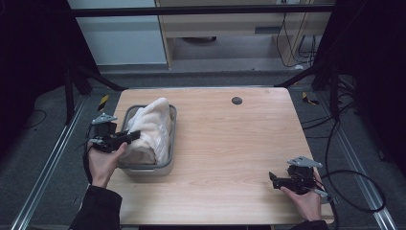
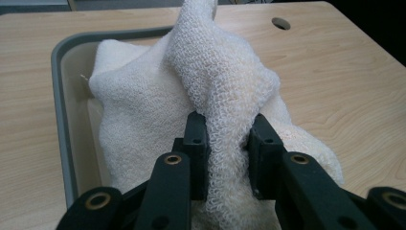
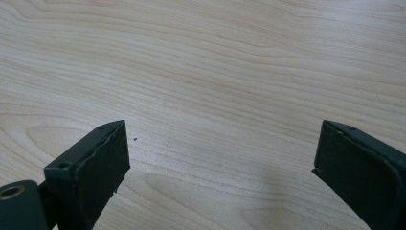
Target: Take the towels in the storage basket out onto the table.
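Cream waffle-knit towel [image 2: 225, 86] sits heaped in the grey tray [image 1: 171, 165] at the table's [image 1: 230, 143] left side, a fold pinched by the left gripper's [image 2: 226, 143] fingers. Lifting straight up should free it cleanly. The right gripper's [image 3: 220, 158] fingers rest spread over bare wood.

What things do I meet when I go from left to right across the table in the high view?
left gripper → white towel in grey tray → dark round hole → right gripper
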The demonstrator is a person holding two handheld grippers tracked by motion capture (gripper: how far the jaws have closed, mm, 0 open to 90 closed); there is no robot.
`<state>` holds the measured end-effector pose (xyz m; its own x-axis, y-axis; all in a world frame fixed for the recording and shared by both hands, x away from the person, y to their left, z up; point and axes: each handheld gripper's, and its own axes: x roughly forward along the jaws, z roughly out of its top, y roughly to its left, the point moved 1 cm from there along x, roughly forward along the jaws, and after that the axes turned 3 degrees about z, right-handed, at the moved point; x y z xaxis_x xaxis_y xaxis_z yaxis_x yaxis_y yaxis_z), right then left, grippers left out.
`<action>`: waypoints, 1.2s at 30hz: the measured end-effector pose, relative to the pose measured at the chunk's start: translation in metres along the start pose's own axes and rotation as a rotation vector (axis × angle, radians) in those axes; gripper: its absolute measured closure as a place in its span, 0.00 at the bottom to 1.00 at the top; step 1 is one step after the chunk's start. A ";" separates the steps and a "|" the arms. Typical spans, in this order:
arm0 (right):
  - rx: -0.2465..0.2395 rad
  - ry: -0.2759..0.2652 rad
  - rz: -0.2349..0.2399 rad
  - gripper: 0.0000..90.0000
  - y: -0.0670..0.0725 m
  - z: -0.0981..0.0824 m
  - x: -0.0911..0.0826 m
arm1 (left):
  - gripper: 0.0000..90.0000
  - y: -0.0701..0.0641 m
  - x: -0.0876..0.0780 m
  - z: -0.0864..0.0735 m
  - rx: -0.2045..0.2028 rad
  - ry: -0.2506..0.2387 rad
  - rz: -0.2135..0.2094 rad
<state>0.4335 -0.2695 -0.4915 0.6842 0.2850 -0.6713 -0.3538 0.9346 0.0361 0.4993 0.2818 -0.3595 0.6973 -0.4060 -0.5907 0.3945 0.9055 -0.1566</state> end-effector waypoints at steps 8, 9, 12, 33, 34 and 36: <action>0.001 0.001 0.000 0.05 0.000 0.000 0.000 | 0.81 -0.002 -0.014 0.011 -0.005 -0.048 -0.010; 0.001 0.002 0.000 0.05 0.000 0.000 0.000 | 0.81 -0.002 -0.017 0.013 -0.006 -0.057 -0.010; 0.009 0.001 0.001 0.05 0.000 0.000 0.000 | 0.81 -0.003 -0.023 0.017 -0.007 -0.071 -0.013; 0.015 -0.002 0.008 0.05 -0.001 0.000 -0.001 | 0.82 -0.015 -0.065 0.042 0.048 -0.146 -0.015; 0.015 -0.003 0.008 0.05 -0.001 0.000 -0.001 | 0.82 -0.015 -0.067 0.043 0.050 -0.148 -0.016; 0.010 -0.005 0.005 0.05 -0.001 0.000 -0.001 | 0.82 -0.017 -0.070 0.045 0.055 -0.151 -0.021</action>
<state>0.4334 -0.2708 -0.4906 0.6853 0.2910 -0.6676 -0.3512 0.9351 0.0471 0.4710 0.2891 -0.2798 0.7689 -0.4429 -0.4612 0.4396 0.8899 -0.1217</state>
